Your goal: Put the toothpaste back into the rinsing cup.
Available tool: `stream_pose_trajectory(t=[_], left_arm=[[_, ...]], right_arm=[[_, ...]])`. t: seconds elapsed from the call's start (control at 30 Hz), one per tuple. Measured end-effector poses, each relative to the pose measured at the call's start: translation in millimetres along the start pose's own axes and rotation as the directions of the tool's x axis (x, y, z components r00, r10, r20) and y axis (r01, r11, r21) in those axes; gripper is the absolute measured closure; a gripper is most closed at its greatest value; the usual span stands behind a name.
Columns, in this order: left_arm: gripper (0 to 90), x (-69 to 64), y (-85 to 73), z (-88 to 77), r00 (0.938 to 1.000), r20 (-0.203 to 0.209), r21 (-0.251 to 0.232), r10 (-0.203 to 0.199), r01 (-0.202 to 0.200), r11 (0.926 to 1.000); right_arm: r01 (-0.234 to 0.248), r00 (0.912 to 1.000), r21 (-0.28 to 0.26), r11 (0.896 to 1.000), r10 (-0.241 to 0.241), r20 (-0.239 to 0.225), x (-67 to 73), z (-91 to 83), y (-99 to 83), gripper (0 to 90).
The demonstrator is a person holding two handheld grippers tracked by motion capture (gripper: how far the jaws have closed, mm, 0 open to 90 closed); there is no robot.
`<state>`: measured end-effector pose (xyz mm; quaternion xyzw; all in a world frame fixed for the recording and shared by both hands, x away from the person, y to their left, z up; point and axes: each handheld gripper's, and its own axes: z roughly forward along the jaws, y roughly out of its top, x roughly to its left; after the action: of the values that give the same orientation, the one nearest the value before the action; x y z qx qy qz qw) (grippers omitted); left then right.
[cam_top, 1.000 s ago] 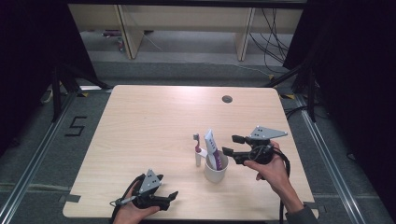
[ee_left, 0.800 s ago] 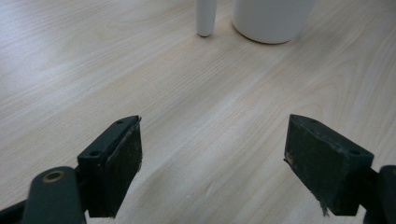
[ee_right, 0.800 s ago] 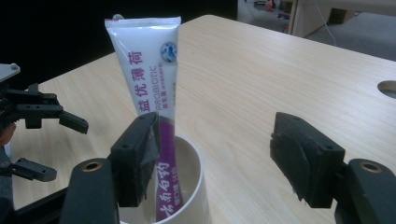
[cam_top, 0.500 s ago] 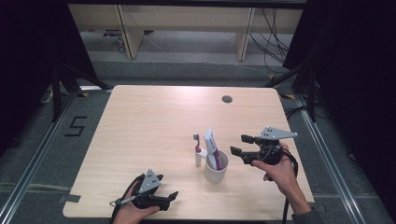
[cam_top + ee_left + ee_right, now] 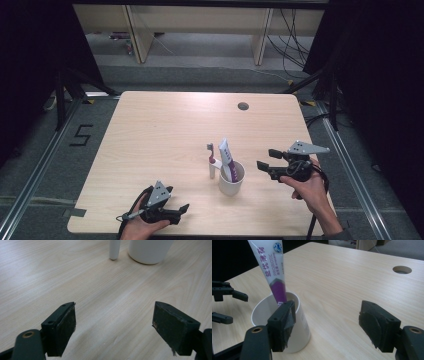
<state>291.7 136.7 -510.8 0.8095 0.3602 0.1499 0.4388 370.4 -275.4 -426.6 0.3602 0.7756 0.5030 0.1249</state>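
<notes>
Backing away from the cup (image 5: 231,178) should go slowly and level, I'd say, so nothing clips its rim and tips the toothpaste tube (image 5: 226,154) standing inside. The right tongs (image 5: 266,160), just right of the cup mid-bench, have just been opening, nothing between them. The left tongs (image 5: 179,209) sit spread, empty, at the near edge.

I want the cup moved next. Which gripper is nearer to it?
Right. The right gripper sits just right of the cup, open and apart from it. The left gripper rests farther off, toward the near-left edge of the table.
</notes>
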Motion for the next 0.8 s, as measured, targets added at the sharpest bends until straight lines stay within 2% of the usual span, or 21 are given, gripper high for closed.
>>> stream_pose_trajectory(t=[0.03, 0.1, 0.13, 0.17, 0.2, 0.23, 0.27, 0.3, 0.33, 0.37, 0.4, 0.43, 0.47, 0.5, 0.53, 0.6, 0.63, 0.67, 0.73, 0.77, 0.8], left_arm=[[18.5, -0.1, 0.0, 0.8, 1.0, 0.005, -0.006, 0.001, -0.001, 1.0], [18.5, 0.6, 0.3, 0.4, 0.9996, 0.009, 0.006, 0.025, -0.025, 0.9997], [18.5, -1.1, -0.1, 2.0, 0.9999, 0.011, -0.008, 0.006, -0.005, 1.0], [18.5, -1.2, 0.0, 1.9, 0.9999, 0.009, -0.002, 0.006, -0.006, 1.0], [18.5, 0.5, 0.0, 1.5, 0.9996, 0.002, 0.015, 0.027, -0.027, 0.9995], [18.5, -0.6, -0.1, 2.3, 0.9999, 0.008, 0.001, 0.011, -0.011, 0.9999], [18.5, 1.0, 0.1, 0.8, 0.9995, 0.002, 0.02, 0.032, -0.032, 0.9993], [18.5, -0.2, 0.1, 1.1, 0.9998, 0.008, 0.006, 0.016, -0.016, 0.9998], [18.5, 0.7, -0.1, 0.4, 0.9996, 0.009, 0.009, 0.027, -0.027, 0.9996], [18.5, 0.6, -0.3, -0.5, 0.9995, 0.007, 0.017, 0.03, -0.03, 0.9994], [18.5, 0.2, -0.8, -1.3, 0.9996, 0.006, 0.017, 0.028, -0.028, 0.9995], [18.5, 0.0, -1.5, -1.1, 0.9997, 0.007, 0.006, 0.021, -0.021, 0.9998], [18.5, 0.5, -1.6, -1.5, 0.9997, 0.006, 0.005, 0.022, -0.022, 0.9997], [18.5, 0.5, -1.7, -1.4, 0.9999, 0.004, -0.001, 0.016, -0.016, 0.9999], [18.5, 0.6, -1.6, -1.6, 0.9999, 0.003, -0.004, 0.014, -0.014, 0.9999], [18.5, 0.0, -1.4, -1.8, 0.9999, -0.002, -0.003, 0.016, -0.016, 0.9999], [18.5, 0.6, -1.2, -2.7, 0.9995, 0.0, 0.01, 0.031, -0.031, 0.9995], [18.5, -1.2, -1.2, -2.0, 0.9999, 0.002, 0.0, 0.013, -0.013, 0.9999], [18.5, 0.3, -1.4, -3.1, 0.9993, 0.002, 0.024, 0.037, -0.037, 0.999], [18.5, -1.1, -2.0, -2.2, 0.9998, 0.0, 0.007, 0.02, -0.02, 0.9998], [18.5, -1.6, -2.2, -2.1, 0.9999, 0.001, 0.003, 0.015, -0.015, 0.9999]], right_arm=[[-0.006, 1.0, 0.006, 1.0, 0.006, 0.006, 0.0, -1.9, -1.1, 30.1], [0.012, 0.9998, 0.002, 1.0, -0.012, 0.014, -3.2, -3.6, -3.8, 30.1], [-0.003, 1.0, 0.002, 1.0, 0.003, 0.009, -3.8, -4.1, -5.5, 29.9], [-0.004, 0.9999, 0.005, 1.0, 0.004, 0.014, -5.1, -4.7, -7.4, 29.6], [-0.012, 0.9998, 0.01, 1.0, 0.012, 0.014, -5.0, -5.9, -8.3, 29.6], [-0.01, 0.9998, 0.01, 1.0, 0.01, 0.017, -6.2, -7.1, -9.3, 29.6], [0.002, 0.9998, 0.016, 1.0, -0.002, 0.021, -7.3, -8.4, -10.7, 29.5], [-0.037, 0.9992, 0.032, 0.999, 0.037, 0.017, -5.0, -9.5, -11.8, 29.5], [-0.007, 0.9997, 0.014, 1.0, 0.006, 0.023, -7.8, -8.4, -13.3, 29.5], [-0.034, 0.9992, 0.02, 0.999, 0.034, 0.019, -6.5, -8.9, -15.2, 29.4], [-0.031, 0.9993, 0.035, 0.999, 0.03, 0.023, -7.2, -9.9, -16.6, 29.1], [-0.017, 0.9993, 0.02, 1.0, 0.017, 0.034, -8.3, -9.3, -18.5, 29.1], [-0.013, 0.9994, 0.038, 0.999, 0.012, 0.034, -9.3, -10.9, -19.3, 29.1], [-0.027, 0.999, 0.051, 0.998, 0.025, 0.037, -8.3, -11.9, -20.4, 28.9], [0.003, 0.9989, 0.045, 0.999, -0.005, 0.048, -10.8, -12.1, -21.4, 28.8], [-0.028, 0.9987, 0.048, 0.998, 0.026, 0.043, -10.2, -13.6, -24.8, 28.4], [-0.032, 0.9983, 0.061, 0.998, 0.029, 0.051, -11.0, -14.9, -26.8, 28.3], [-0.031, 0.9983, 0.052, 0.998, 0.028, 0.052, -11.7, -14.8, -28.4, 28.0], [-0.05, 0.9971, 0.069, 0.996, 0.045, 0.062, -12.1, -17.5, -31.7, 27.4], [-0.02, 0.9976, 0.061, 0.998, 0.016, 0.067, -15.0, -18.2, -33.4, 27.2], [-0.052, 0.9964, 0.064, 0.997, 0.047, 0.071, -13.2, -19.4, -35.8, 26.8]])
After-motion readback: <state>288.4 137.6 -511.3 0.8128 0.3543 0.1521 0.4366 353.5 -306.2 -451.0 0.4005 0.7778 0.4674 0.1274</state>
